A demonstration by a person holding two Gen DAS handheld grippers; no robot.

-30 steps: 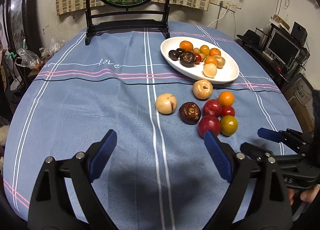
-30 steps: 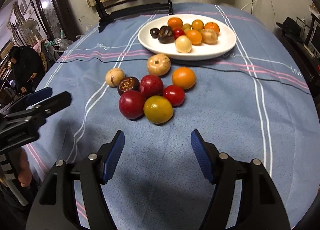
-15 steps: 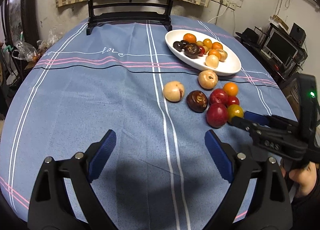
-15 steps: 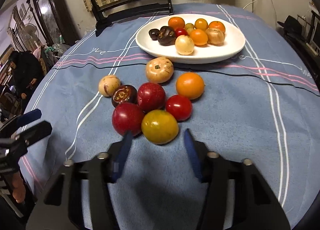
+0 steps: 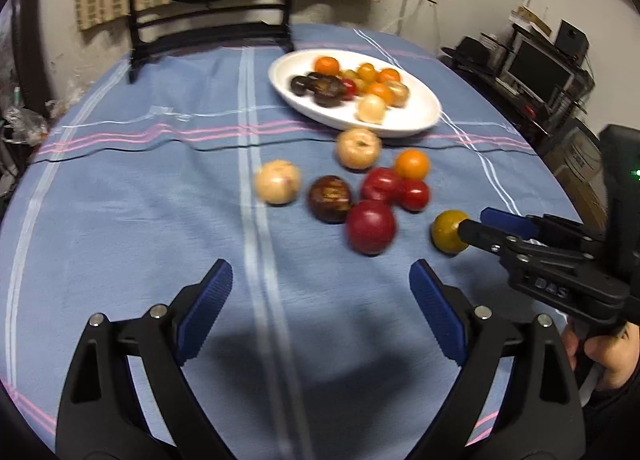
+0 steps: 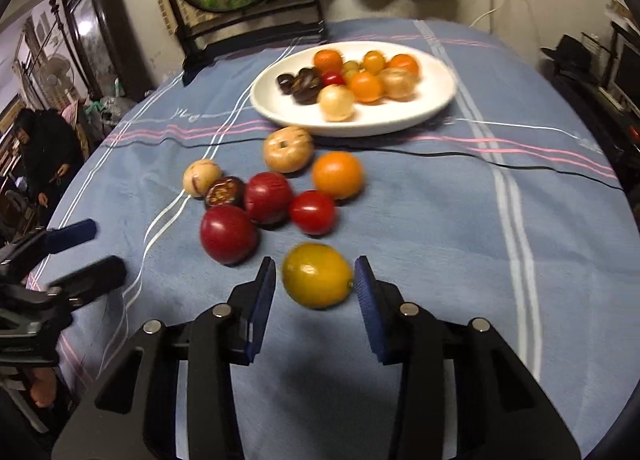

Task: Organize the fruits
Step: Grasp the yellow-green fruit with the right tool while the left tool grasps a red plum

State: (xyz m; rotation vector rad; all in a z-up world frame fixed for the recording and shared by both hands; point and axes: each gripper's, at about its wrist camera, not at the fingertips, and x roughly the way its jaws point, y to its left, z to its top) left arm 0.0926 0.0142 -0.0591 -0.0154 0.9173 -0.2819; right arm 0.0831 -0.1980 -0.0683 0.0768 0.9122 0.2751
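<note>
- Toward the table's far edge: white plate already loaded with roughly ten small fruits, orange, dark, red and pale.
- Left to do, at a guess: seven loose fruits on the cloth near the middle of the table, just short of the plate, plus the yellow fruit now being picked.
- Among the loose ones: two pale, one dark brown, three red, one orange.
- Right gripper narrowed around the yellow fruit, right pad touching its side, left pad right beside it; grip probably made or about to be, contact on the left hard to confirm through blur.
- From the left view, yellow fruit at the right gripper's tips, set apart from the red cluster, toward the table's right edge.
- Left gripper spread wide, holding nothing, near the table's front edge, well short of the fruits.
</note>
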